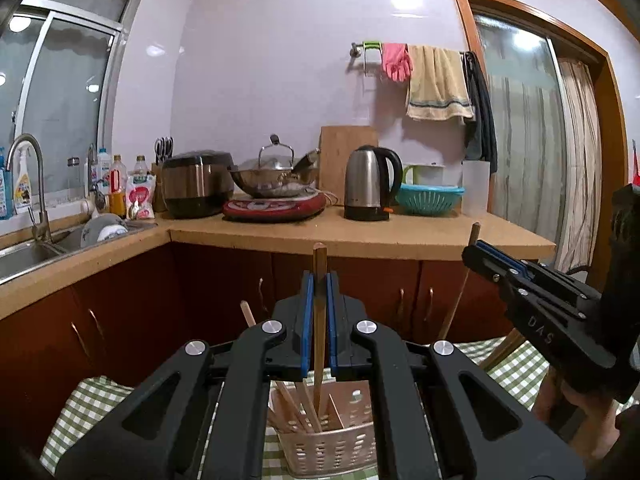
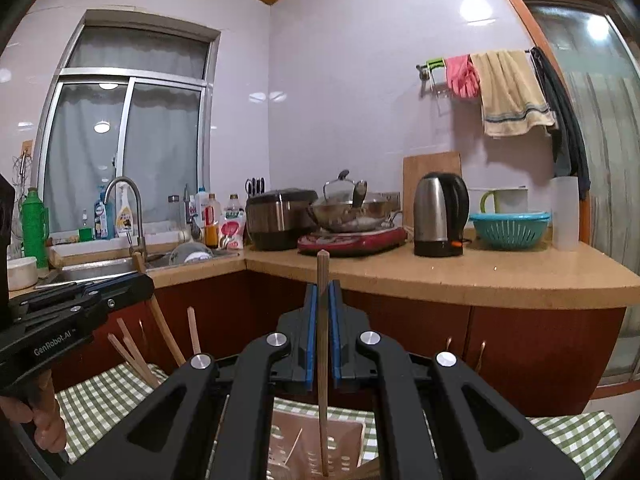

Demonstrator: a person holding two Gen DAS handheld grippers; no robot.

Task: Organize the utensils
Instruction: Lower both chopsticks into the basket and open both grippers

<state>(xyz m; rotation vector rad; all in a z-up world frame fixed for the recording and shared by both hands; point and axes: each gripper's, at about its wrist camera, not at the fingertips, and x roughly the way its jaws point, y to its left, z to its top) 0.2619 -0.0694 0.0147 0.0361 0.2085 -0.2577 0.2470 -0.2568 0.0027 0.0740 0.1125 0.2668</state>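
Left claw (image 1: 319, 280): blue pads pressed together on a single wooden chopstick (image 1: 319, 344), held upright. The stick's upper end stands clear above the pads; its lower end reaches down into the basket (image 1: 332, 446), a pale perforated plastic holder directly below the claw. Several more chopsticks (image 1: 294, 412) lean inside the same basket.

Right claw (image 2: 322, 294): pads likewise closed tight, pinching a second upright chopstick (image 2: 322, 380). Its tip descends over the basket (image 2: 352, 452), whose brownish interior shows just beneath this claw; whether the tip touches the bottom cannot be told.

In the left wrist view the right claw (image 1: 474, 250) enters from the right of the basket, a stick end protruding above it. In the right wrist view the left claw (image 2: 140, 276) sits to the left of the basket, a hand (image 2: 46, 420) gripping its handle.

The basket stands on a green-and-white checked cloth (image 1: 90, 404) covering the tabletop. Beyond the basket runs a kitchen counter (image 1: 360, 232) carrying a kettle (image 1: 370, 182), a wok and a rice cooker.
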